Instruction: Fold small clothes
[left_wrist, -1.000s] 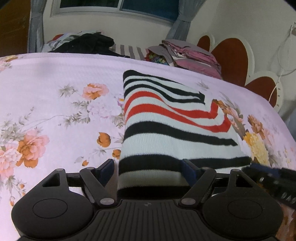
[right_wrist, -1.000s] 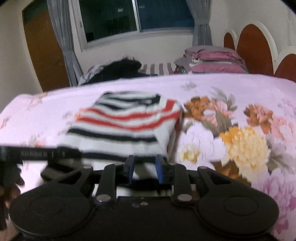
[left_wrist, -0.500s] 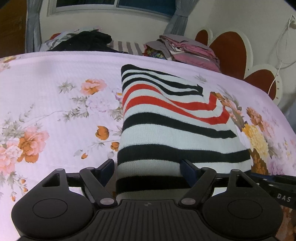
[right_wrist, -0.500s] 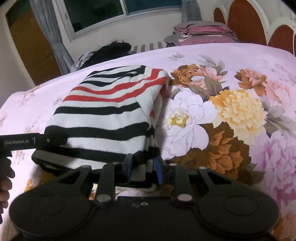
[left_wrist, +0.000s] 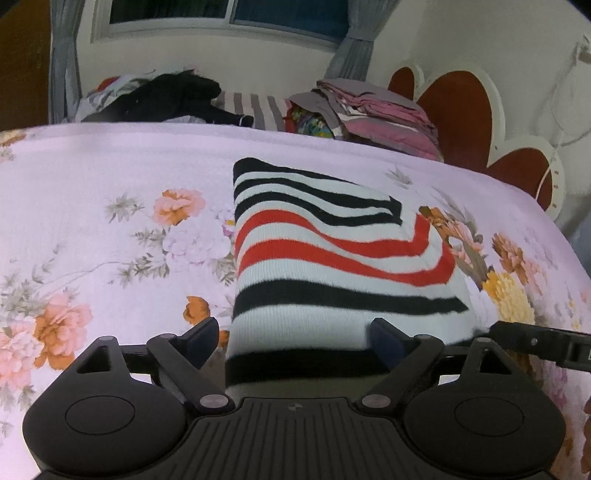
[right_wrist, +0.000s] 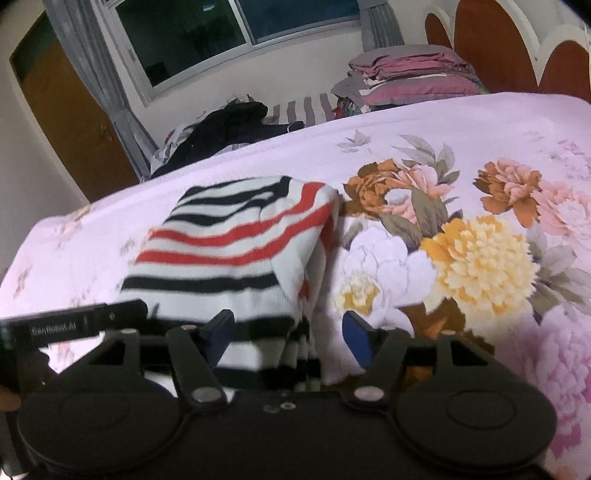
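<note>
Both the left gripper (left_wrist: 291, 339) and right gripper (right_wrist: 286, 334) gape wide around the folded striped sweater (left_wrist: 332, 258), lying lengthwise away from them.

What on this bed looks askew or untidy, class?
The folded striped sweater is uneven: along its right edge, under-layers stick out past the top layer. Behind the bed, a dark clothes heap lies loose beside a neat folded stack.
</note>
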